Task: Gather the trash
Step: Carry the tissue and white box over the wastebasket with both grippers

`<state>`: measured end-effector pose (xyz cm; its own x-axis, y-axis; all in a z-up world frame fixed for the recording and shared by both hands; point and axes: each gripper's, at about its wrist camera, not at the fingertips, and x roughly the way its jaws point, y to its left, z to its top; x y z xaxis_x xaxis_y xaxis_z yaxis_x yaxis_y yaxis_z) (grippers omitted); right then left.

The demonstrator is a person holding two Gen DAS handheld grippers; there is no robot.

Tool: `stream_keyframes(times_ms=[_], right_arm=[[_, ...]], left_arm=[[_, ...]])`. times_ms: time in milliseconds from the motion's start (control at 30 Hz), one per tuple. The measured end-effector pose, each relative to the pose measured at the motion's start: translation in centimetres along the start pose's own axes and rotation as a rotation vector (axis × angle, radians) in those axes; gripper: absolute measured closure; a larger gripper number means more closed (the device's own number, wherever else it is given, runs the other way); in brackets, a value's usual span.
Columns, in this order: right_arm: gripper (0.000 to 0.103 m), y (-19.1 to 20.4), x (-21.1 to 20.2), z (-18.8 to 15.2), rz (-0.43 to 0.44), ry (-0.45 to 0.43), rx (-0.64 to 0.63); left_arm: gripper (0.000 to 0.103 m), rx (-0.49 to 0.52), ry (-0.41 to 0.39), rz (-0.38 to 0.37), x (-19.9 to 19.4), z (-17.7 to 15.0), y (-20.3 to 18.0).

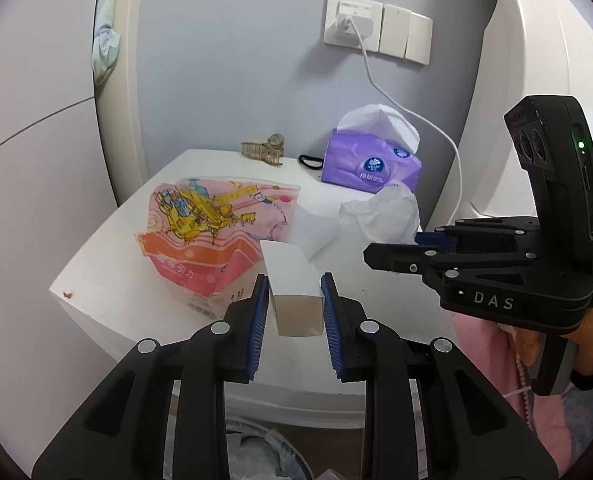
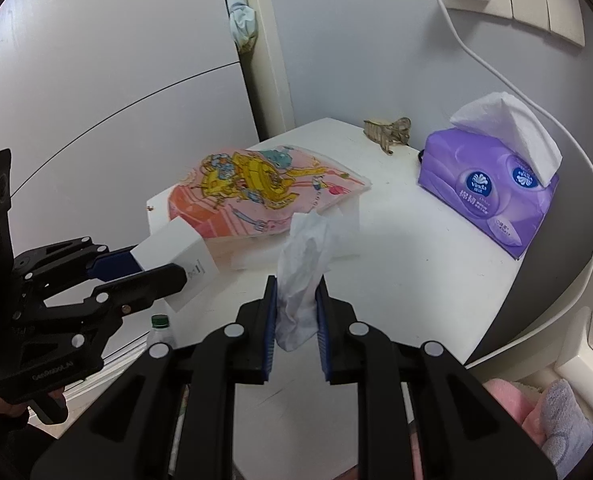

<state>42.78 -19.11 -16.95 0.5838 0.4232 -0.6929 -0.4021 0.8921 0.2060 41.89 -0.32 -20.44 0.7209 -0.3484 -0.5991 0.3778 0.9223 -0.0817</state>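
Note:
My left gripper (image 1: 295,280) is shut on a small white carton (image 1: 286,264), held lengthwise between the blue pads just above the white bedside table (image 1: 96,292). In the right wrist view the same carton (image 2: 176,248) sits in the left gripper (image 2: 160,270) at the left. My right gripper (image 2: 296,284) is shut on a crumpled white tissue (image 2: 302,272) that stands up between its pads. From the left wrist view the tissue (image 1: 384,216) bulges beyond the right gripper (image 1: 396,246). A pink printed snack bag (image 1: 208,232) lies flat on the table behind the carton.
A white flat piece (image 1: 310,228) pokes out from under the bag. At the back stand a purple tissue pack (image 2: 488,196), a hair claw (image 1: 264,150), a black hair tie (image 1: 310,162) and a charger cable (image 1: 416,116). A green-capped bottle (image 2: 160,326) and a lined bin (image 1: 256,452) sit below the table.

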Motion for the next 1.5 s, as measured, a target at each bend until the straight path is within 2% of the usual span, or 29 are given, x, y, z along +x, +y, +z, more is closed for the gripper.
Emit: stream_keyframes(times_ms=[567,900,1200,1500], right_arm=[[0.084,6.1,-2.9,-0.5,0.086,-0.033,-0.074],[0.084,11.6,-4.5,-1.1,0.159,-0.046,-0.129],[0.084,17.4,-5.3,-2.4,0.219,-0.030,-0.199],[0.084,21.1,-5.1,-3.7,0.255,-0.010,-0.232]], left_arm=[[0.078,-0.014,-0.038,0.071,-6.9,-0.9,0.6],[0.078,-0.042,-0.078,0.133,-13.1,-2.1,2.3],[0.078,-0.073,-0.093,0.176,-18.6,-4.4,3.9],[0.078,-0.126,-0.092,0.209,-22.1,-7.5,5.5]])
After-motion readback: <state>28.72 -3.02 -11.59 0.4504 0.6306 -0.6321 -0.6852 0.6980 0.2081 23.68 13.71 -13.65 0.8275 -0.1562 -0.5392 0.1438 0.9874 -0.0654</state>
